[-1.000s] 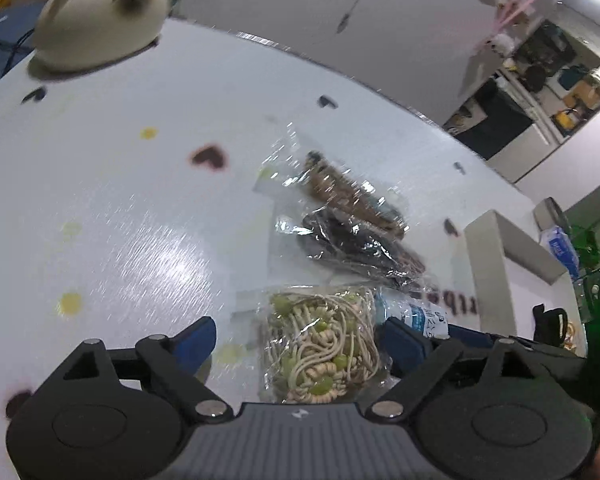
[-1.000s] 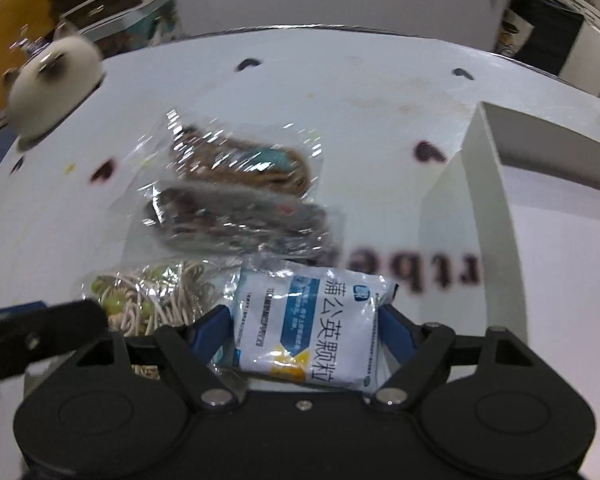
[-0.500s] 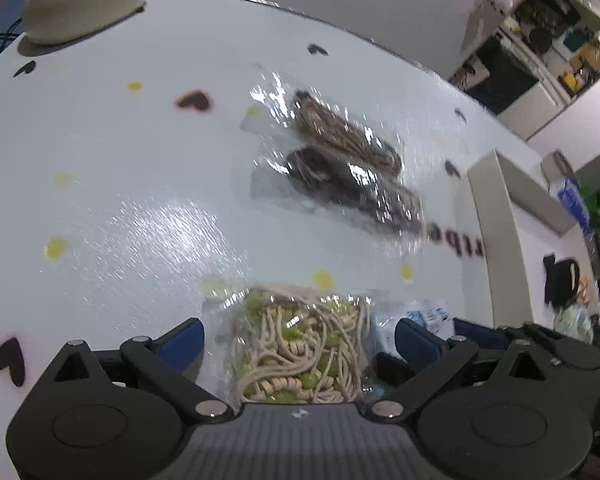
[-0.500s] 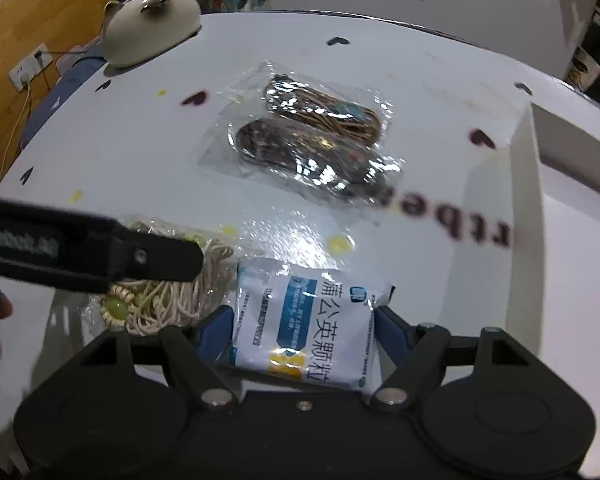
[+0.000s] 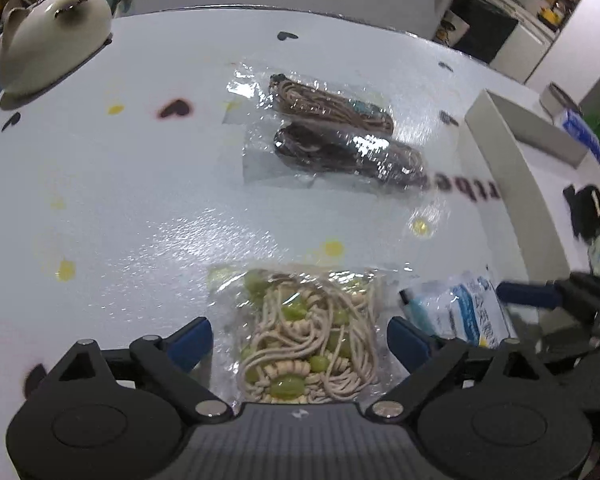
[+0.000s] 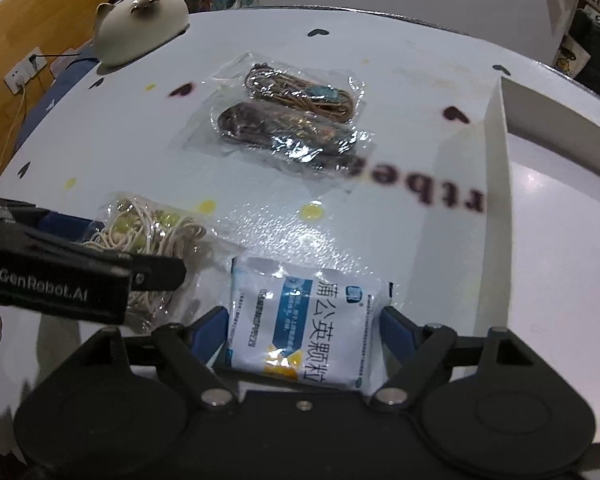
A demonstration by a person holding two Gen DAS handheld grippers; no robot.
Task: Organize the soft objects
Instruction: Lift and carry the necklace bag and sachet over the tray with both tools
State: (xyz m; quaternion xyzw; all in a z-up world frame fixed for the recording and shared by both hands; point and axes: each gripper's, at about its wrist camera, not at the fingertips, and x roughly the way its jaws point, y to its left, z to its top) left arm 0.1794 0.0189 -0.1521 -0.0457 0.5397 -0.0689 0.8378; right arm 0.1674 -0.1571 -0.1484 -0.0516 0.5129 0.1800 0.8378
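Note:
A clear bag of beige cord with green beads (image 5: 304, 344) lies on the white table between the fingers of my left gripper (image 5: 300, 338). Its jaws are closing and a thin gap shows on each side of the bag. My right gripper (image 6: 304, 328) has a white and blue packet (image 6: 304, 320) between its blue pads, which touch both edges while the jaws are opening. Farther out lie two clear bags, one with brown cord (image 6: 300, 92) and one with dark cord (image 6: 288, 136). The left gripper (image 6: 80, 276) also shows in the right wrist view.
A cream cat-shaped ornament (image 5: 52, 40) stands at the table's far left. A white open box (image 6: 500, 160) sits on the right, beside printed letters on the tabletop. Beyond the table edge are a wooden wall with a socket and dark furniture.
Both grippers have shifted across the table with their bags still between the fingers. The cord bags and the cat ornament now sit farther off and more centred.

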